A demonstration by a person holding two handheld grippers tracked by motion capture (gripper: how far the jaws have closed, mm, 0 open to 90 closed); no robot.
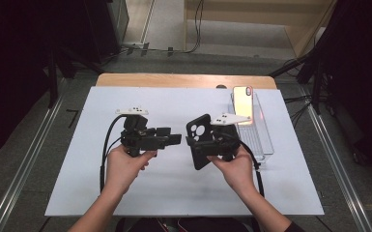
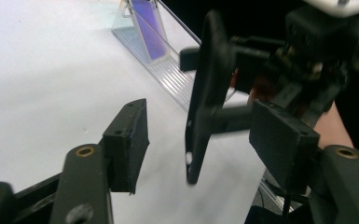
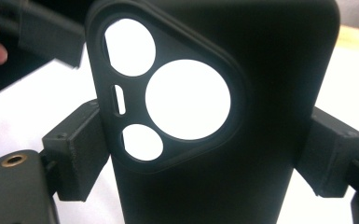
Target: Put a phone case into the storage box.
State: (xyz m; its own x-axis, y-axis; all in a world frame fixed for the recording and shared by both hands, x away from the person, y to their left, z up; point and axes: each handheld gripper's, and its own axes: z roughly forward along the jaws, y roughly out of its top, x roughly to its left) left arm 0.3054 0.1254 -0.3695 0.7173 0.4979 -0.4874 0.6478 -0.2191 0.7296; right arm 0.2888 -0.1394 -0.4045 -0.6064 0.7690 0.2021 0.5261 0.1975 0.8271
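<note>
Both forearms come in from the near edge, hands level with each other near the table's middle. The left hand (image 1: pixel 125 162) holds the left gripper (image 1: pixel 174 139) pointing right, jaws apart with nothing pressed between them. The right hand (image 1: pixel 234 166) holds the right gripper (image 1: pixel 192 141) pointing left, its jaws clamped on the sides of a black phone case (image 3: pixel 224 140), held upright.

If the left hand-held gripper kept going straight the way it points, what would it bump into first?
Most likely the black phone case, held edge-on by the right hand-held gripper. It sits between the left hand-held gripper's open jaws, ahead of the pads. How far ahead is hard to tell.
</note>
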